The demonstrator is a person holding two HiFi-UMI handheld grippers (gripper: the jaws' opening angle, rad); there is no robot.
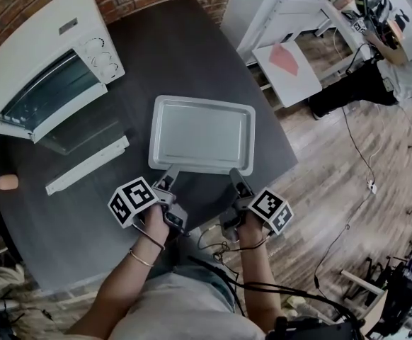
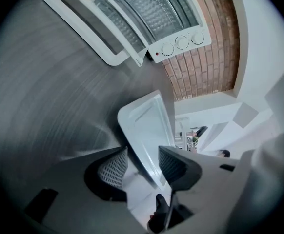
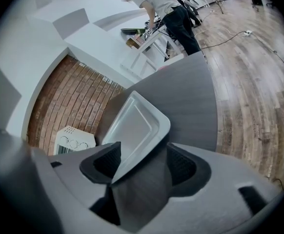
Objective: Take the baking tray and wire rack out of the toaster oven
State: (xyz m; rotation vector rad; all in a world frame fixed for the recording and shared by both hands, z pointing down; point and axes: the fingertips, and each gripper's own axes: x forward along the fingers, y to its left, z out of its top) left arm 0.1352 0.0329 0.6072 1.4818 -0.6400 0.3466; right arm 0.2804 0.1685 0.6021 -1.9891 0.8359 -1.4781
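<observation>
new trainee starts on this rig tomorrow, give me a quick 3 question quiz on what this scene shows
1. True or false: the baking tray sits inside the toaster oven.
2. The oven door is: A) shut, B) open and folded down, C) taken off.
3. Fill in: the left gripper and the right gripper each have the tray's near rim between jaws that stand ____.

Key: 1 false, the tray lies flat on the table in front of the oven; 2 B; 3 open, the pads do not press on the rim.
</observation>
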